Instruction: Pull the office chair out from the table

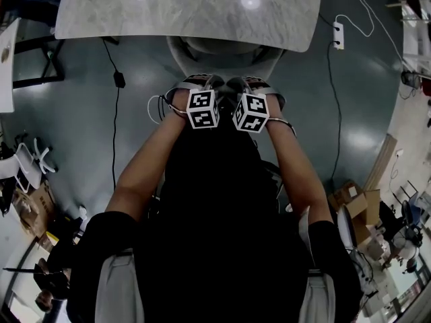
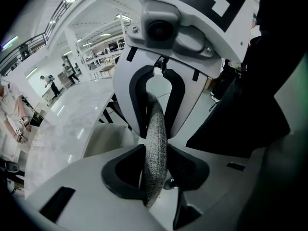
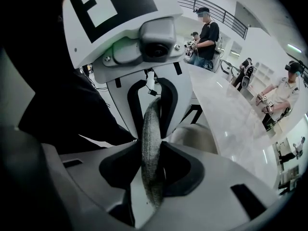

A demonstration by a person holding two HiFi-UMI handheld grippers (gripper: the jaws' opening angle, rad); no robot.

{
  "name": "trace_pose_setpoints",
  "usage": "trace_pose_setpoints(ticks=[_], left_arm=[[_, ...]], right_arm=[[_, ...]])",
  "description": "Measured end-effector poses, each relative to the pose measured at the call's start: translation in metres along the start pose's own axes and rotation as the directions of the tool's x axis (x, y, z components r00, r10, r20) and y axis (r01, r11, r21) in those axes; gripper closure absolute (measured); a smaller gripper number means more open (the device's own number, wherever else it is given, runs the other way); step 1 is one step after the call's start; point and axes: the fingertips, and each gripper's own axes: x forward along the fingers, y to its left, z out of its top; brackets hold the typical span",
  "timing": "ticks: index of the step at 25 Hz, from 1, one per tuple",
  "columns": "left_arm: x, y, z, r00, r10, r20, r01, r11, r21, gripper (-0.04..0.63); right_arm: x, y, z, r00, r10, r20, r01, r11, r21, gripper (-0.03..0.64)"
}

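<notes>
**Chair mostly out of sight**

In the head view the chair [image 1: 225, 58] shows only as a pale curve past the table [image 1: 188, 9] edge. Its front lies under the top, and its base cannot be seen. The table's far side is cut off at the picture's top. The left gripper [image 2: 156, 170] and right gripper [image 3: 151, 170] each block the other's view of the chair back beyond one grey strip. People [image 2: 49, 84] far off are too small to make out.

The desk [image 1: 188, 9] is showing pale grey marbling, the office chair [image 1: 225, 51] speckled grey; the left hand-held gripper [image 2: 155, 170] and right hand-held gripper [image 3: 153, 170] are wearing black-and-white squares.
</notes>
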Motion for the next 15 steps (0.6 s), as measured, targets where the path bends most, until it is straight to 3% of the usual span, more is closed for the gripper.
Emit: trace_pose_setpoints(ticks=[15], left_arm=[[0.0014, -0.0021, -0.0004, 1.0, 0.006, -0.027, -0.006, 1.0, -0.001, 0.508]], right_arm=[[-0.0025, 0.0045, -0.0009, 1.0, 0.011, 0.002, -0.011, 1.0, 0.017, 0.529]])
